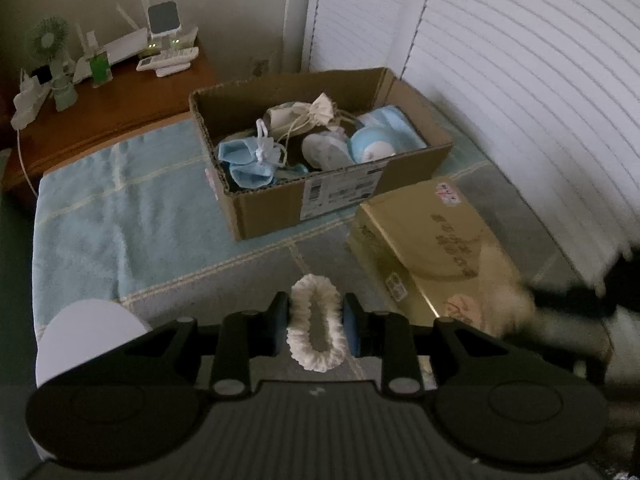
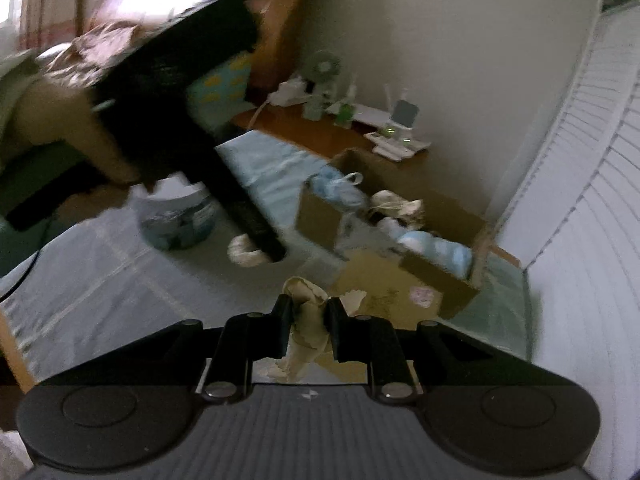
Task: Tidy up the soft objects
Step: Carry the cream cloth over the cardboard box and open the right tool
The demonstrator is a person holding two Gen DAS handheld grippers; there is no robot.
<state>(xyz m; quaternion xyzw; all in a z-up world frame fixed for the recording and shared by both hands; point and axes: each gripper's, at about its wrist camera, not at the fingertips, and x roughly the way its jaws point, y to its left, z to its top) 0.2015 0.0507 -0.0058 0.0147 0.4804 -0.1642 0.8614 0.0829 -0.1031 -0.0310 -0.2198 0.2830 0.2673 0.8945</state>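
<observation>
Left gripper (image 1: 316, 326) clenched on a white ruffled scrunchie (image 1: 316, 324), held above the blue towel (image 1: 120, 208). Right gripper (image 2: 306, 326) clenched on crumpled beige cloth (image 2: 308, 332). Beyond: 1 open cardboard box (image 1: 280, 208) of soft items.

Both views are dim and grainy. Daylight enters through the white blinds (image 1: 520, 100), the brightest area. Fisheye bending curves the slats and darkens the corners. The left view is fairly sharp; the right view is motion-blurred, with the dark arm (image 2: 168, 112) heavily smeared.
</observation>
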